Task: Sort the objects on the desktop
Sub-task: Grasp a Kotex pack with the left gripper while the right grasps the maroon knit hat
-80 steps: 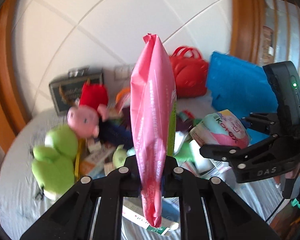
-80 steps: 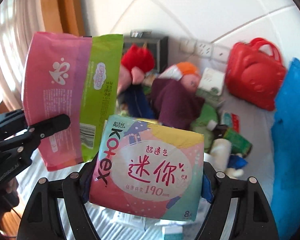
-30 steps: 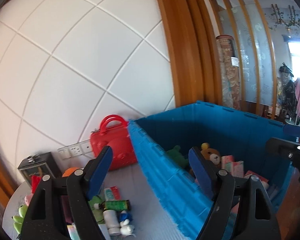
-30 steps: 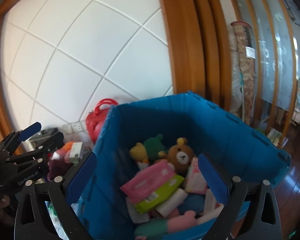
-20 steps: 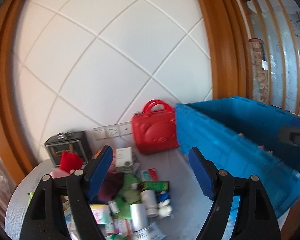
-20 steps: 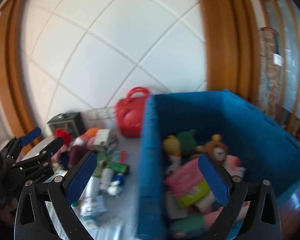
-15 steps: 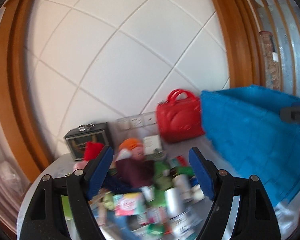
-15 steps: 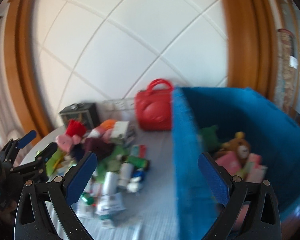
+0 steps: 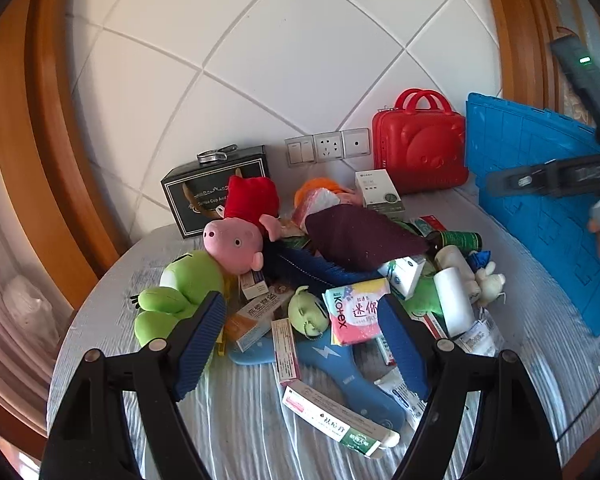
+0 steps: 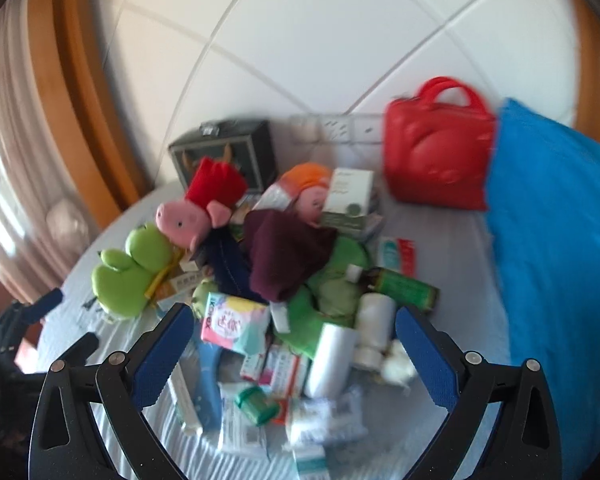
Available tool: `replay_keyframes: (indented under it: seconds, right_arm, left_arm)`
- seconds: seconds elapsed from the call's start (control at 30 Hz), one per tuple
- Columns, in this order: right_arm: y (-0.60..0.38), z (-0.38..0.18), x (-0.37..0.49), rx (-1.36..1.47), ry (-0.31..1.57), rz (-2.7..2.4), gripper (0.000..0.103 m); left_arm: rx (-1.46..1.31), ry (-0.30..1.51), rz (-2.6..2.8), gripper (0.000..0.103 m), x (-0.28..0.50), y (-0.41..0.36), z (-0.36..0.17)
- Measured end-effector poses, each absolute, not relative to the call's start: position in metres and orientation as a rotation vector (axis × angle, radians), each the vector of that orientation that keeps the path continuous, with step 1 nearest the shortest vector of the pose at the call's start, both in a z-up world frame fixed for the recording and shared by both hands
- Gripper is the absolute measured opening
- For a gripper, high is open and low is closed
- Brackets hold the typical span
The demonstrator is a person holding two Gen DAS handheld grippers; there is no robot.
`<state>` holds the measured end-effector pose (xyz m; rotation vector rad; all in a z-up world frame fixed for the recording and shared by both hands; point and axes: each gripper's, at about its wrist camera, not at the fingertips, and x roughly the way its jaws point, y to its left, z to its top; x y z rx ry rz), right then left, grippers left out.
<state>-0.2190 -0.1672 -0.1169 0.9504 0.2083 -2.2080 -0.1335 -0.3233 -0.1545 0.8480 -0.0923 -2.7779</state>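
A heap of desktop objects lies on the grey cloth of the round table (image 9: 112, 320). It holds a pink pig plush (image 9: 232, 244), a green frog plush (image 9: 180, 292), a maroon cloth (image 9: 356, 236), a pink Kotex pack (image 9: 356, 312), a white roll (image 9: 454, 300) and several medicine boxes. My left gripper (image 9: 300, 332) hangs open above the heap's near side, with the Kotex pack showing between its fingers further off. My right gripper (image 10: 294, 336) is also open and empty, over the Kotex pack (image 10: 236, 324) and the white roll (image 10: 332, 360). The right wrist view is blurred.
A blue bin (image 9: 540, 200) stands at the right and a red case (image 9: 420, 144) beside it against the tiled wall. A black box (image 9: 216, 196) sits at the back left. One finger of my right gripper (image 9: 540, 180) crosses in front of the bin.
Both grippers held packs earlier, then stood open and empty over the blue bin with the packs inside. Both have since swung left and down to the heap.
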Motion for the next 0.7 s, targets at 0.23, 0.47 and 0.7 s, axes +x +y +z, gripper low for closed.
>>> replay_keyframes:
  seconds: [0.23,0.47,0.7]
  right_arm:
    - [-0.248,-0.18,-0.283,1.104,0.359,-2.071,0.102]
    - [-0.272,-0.211,-0.327,1.181,0.362,-1.997,0.102]
    - [-0.285,-0.223,-0.348,1.202,0.372,-1.956,0.103]
  left_arm:
    - [0.934,-0.098,-2.898,0.078,-0.176,-0.33,-0.189]
    - [1.221,-0.272,-2.961,0.078,-0.23,-0.318,-0.245]
    - [1.301,0.037,-2.926,0.078,-0.267,-0.317,-0.283]
